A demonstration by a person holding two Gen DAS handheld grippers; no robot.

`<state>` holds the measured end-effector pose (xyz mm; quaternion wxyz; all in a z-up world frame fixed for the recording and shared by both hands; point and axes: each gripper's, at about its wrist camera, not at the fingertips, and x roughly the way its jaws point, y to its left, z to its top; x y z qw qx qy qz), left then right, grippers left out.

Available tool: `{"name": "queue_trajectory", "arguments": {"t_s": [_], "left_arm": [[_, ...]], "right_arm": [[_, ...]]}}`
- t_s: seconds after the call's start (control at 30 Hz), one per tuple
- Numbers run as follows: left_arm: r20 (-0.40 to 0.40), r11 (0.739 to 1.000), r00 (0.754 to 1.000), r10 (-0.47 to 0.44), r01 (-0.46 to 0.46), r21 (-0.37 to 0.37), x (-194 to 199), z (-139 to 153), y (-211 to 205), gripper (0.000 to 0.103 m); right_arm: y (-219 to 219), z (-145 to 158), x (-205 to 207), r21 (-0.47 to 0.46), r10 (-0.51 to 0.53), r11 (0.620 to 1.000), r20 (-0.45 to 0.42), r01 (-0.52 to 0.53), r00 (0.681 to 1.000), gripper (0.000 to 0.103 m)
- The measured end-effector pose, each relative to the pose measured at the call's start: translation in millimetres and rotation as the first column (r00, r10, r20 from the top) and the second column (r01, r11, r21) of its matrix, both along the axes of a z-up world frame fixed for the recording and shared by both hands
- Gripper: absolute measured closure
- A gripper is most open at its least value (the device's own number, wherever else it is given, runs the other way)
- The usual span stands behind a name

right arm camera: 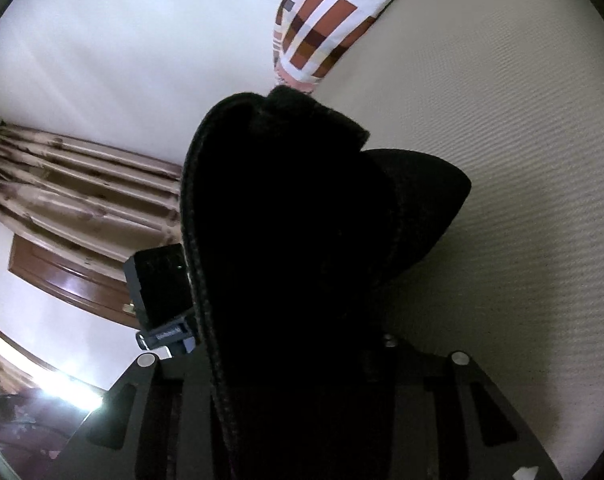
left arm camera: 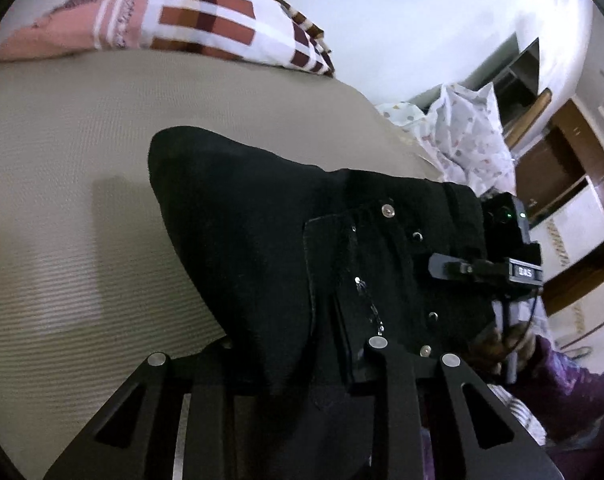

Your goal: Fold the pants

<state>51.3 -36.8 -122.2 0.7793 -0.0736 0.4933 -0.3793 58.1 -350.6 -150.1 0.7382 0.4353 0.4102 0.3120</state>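
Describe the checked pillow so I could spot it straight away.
Start at the wide beige ribbed bed surface where the black pants are being lifted. Follow it to its far edge by the white wall: the checked pillow lies there. Its rust-red and dark brown blocks on white set it apart from the pale, small-spotted bedding off to one side.

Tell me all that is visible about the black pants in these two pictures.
The black pants are of thick, dark, matte cloth. Near the waist there are silver rivets, a zipper and a pocket edge. A stitched seam runs along one border. They are not flat: the cloth is bunched and lifted above the beige ribbed bed surface, and part of it hangs toward the surface. The left gripper and the right gripper each have cloth between their fingers and appear to clamp it.
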Motion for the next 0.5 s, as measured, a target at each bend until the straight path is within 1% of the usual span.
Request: {"name": "queue_trajectory", "arguments": {"t_s": [0.2,0.5], "left_arm": [[0.072,0.996,0.996,0.053,-0.058,0.066,-6.3,12.4,24.5,0.076],[0.150,0.984,0.981,0.125,-0.142,0.108,-7.4,30.6,68.5,0.076]], "right_arm": [[26.7,1.2,14.1,0.044,0.000,0.999,0.005,-0.001,1.000,0.069],[71.2,19.0,35.9,0.048,0.036,0.998,0.035,-0.037,0.999,0.069]]}}
